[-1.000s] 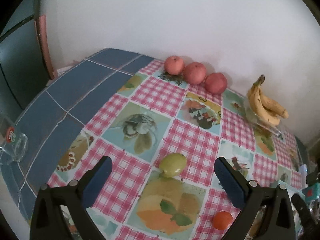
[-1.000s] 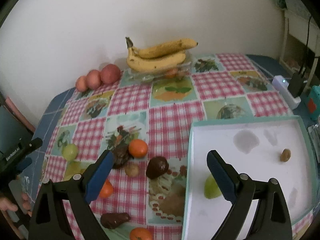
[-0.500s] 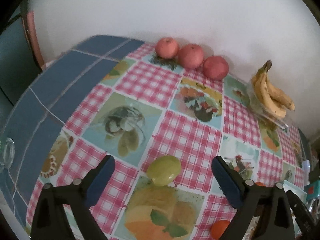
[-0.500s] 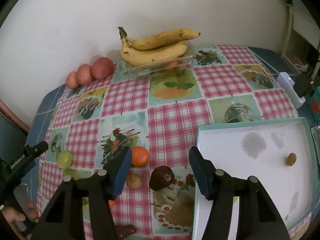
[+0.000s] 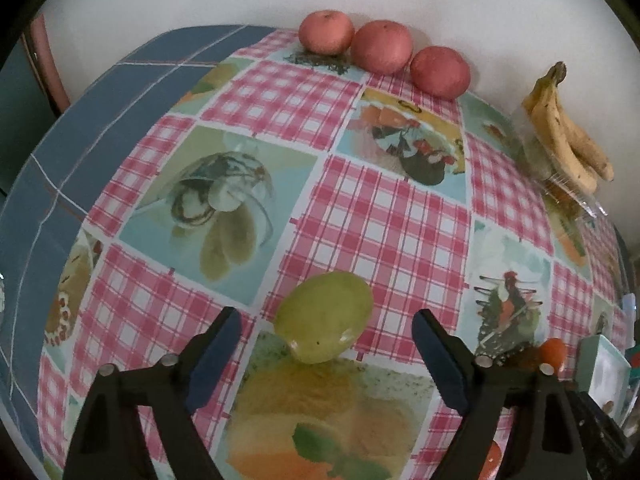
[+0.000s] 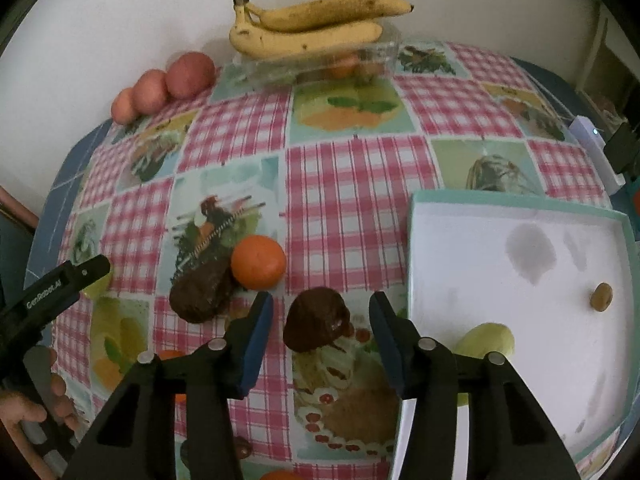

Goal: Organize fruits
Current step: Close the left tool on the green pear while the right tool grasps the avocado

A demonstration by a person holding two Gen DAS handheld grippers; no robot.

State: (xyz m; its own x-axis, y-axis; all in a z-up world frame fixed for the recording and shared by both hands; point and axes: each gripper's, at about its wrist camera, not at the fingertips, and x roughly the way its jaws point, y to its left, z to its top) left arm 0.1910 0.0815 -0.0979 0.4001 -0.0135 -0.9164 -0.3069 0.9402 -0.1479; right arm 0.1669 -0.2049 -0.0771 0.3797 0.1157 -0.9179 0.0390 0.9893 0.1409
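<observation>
**Both claws lined up on fruit beside the tray**

The white tray (image 6: 520,272) sits at my right so sorted fruit drops in; one green fruit (image 6: 486,340) lies there. My left gripper (image 5: 326,340), wide open, straddles the green mango (image 5: 325,316), long axis slanting up-right. My right gripper (image 6: 321,320), narrower but empty, brackets a dark brown fruit (image 6: 316,322), perhaps an avocado.

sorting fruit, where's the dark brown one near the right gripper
In the right wrist view, the dark brown fruit lies on the tablecloth between the open right gripper fingers, below the orange, left of the tray.
</observation>
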